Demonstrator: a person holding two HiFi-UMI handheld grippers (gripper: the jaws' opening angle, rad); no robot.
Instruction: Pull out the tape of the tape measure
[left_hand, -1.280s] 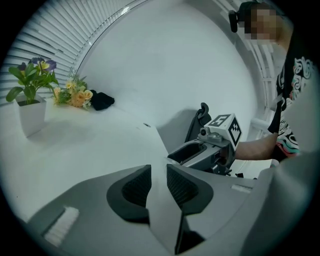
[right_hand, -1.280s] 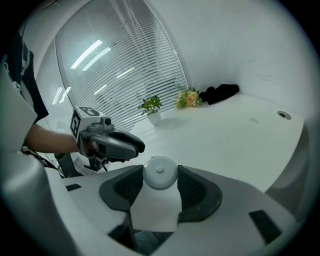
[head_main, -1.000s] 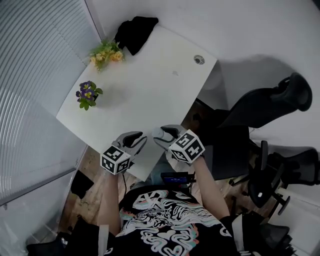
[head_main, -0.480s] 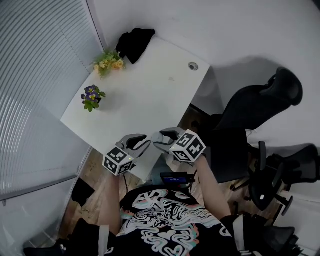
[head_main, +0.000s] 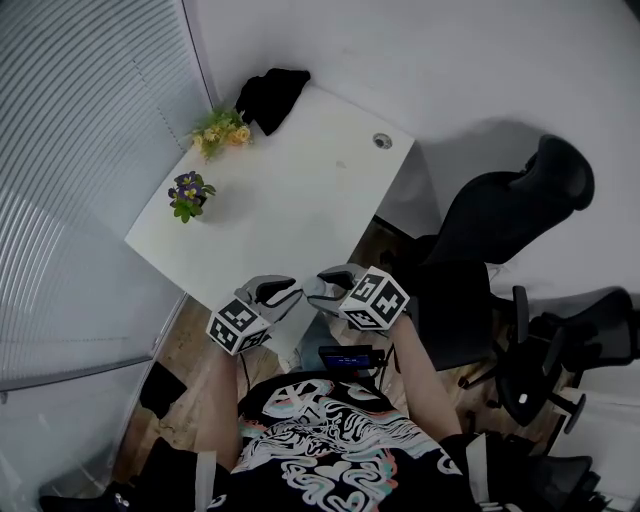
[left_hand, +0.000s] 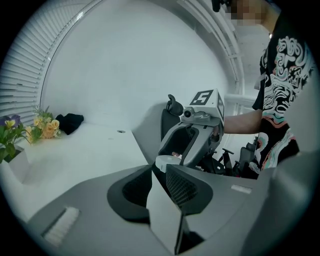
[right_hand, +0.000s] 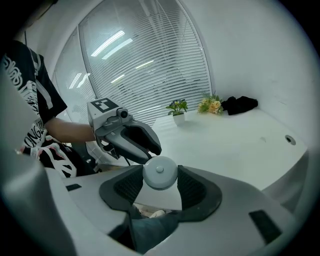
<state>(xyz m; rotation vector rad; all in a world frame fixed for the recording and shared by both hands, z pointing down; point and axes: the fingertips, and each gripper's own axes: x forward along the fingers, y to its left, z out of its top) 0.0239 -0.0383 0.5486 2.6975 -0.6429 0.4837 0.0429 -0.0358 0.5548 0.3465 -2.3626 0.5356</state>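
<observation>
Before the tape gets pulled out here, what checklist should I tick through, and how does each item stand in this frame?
1. Case grip: the right gripper clamps the round pale grey tape measure case between its pads: ok.
2. Approach: the left gripper has its tips right beside the case: ok.
3. Pinch on the tape end: cannot tell; the left gripper's jaws stand narrowly apart.
4. Pull path: looks ok; the purple potted flowers stand far off on the white table.

Bright, even light; strip-light glare on blinds (right_hand: 150, 70); fisheye edges dark, foreground soft.
</observation>
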